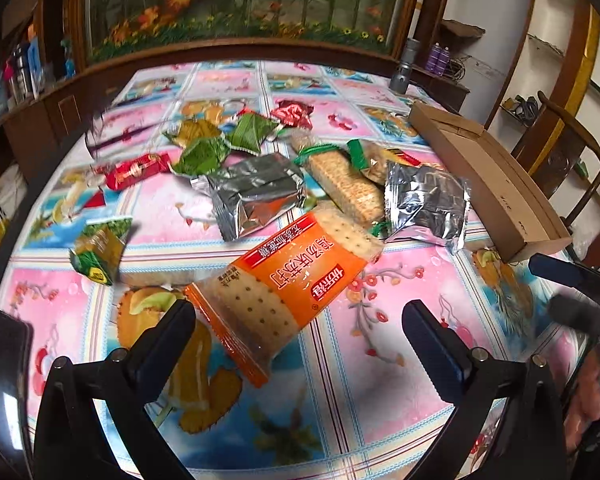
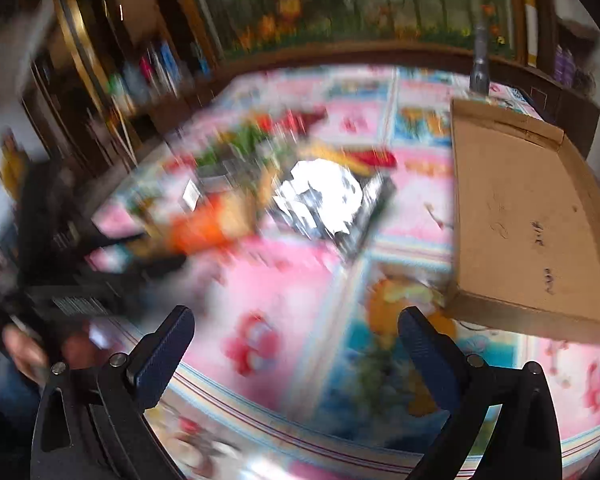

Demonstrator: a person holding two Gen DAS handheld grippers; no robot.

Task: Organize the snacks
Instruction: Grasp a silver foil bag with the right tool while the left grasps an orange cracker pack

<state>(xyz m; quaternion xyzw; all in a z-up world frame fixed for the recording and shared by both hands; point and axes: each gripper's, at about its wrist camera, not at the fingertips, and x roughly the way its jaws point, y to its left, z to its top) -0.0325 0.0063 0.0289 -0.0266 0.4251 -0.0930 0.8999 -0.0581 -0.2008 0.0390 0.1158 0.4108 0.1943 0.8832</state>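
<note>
1. The shallow brown cardboard box (image 2: 528,216) is sitting bare inside at the right of the floral plastic-covered tabletop (image 1: 260,360), so the sorting is looking barely begun
2. The snacks are all lying loose mid-tabletop: orange cracker packet (image 1: 288,292), silver foil pouches (image 1: 256,196), green wrappers (image 1: 204,152)
3. The left gripper (image 1: 300,324) is hovering wide open at the orange packet, gripping nothing
4. The right gripper (image 2: 296,332), blurred, is spread empty beside the box
</note>
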